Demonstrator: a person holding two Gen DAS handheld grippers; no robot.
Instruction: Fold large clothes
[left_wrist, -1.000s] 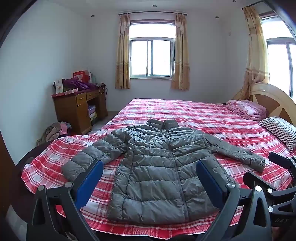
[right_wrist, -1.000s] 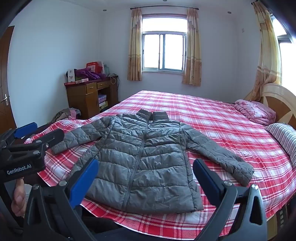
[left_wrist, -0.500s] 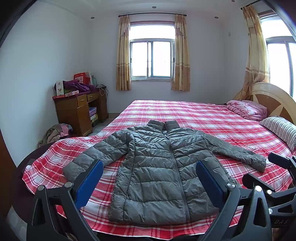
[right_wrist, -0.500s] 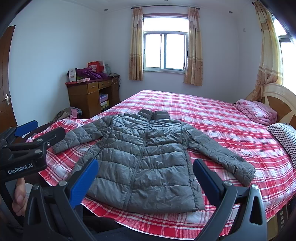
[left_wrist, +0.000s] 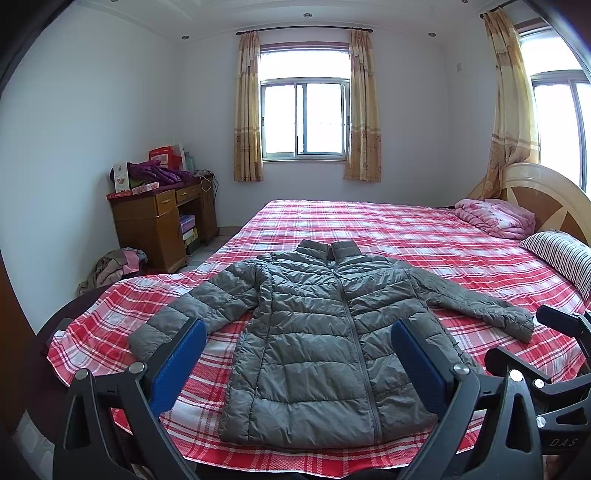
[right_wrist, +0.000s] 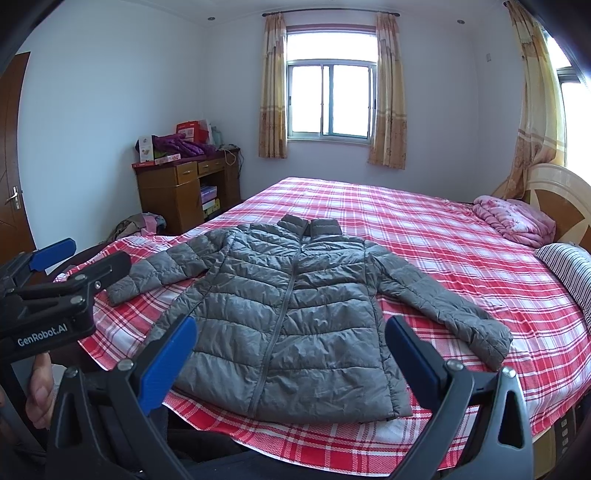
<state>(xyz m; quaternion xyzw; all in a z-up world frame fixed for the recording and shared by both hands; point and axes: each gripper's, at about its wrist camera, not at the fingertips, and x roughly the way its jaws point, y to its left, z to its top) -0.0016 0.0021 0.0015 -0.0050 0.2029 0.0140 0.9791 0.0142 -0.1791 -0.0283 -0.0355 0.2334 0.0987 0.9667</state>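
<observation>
A: Nearest us, the left gripper (left_wrist: 295, 354) and the right gripper (right_wrist: 291, 350) both hover short of the bed's edge, jaws wide apart, holding nothing.

B: And the jacket (left_wrist: 325, 339)?

A: Flat on the checked bedspread (left_wrist: 388, 229), zipped, hem toward us, both sleeves spread out. It looks puffy, light and soft, probably slick, so a thin pinch may slip. I'd grip a sleeve cuff (right_wrist: 491, 343) or a hem corner, taking a thick bite.

B: Do the views differ?

A: The right view shows a thumb (right_wrist: 38, 387) beneath the left tool and a door (right_wrist: 11, 155). Both show the desk (left_wrist: 162, 221) and the far window (left_wrist: 304, 118).
</observation>
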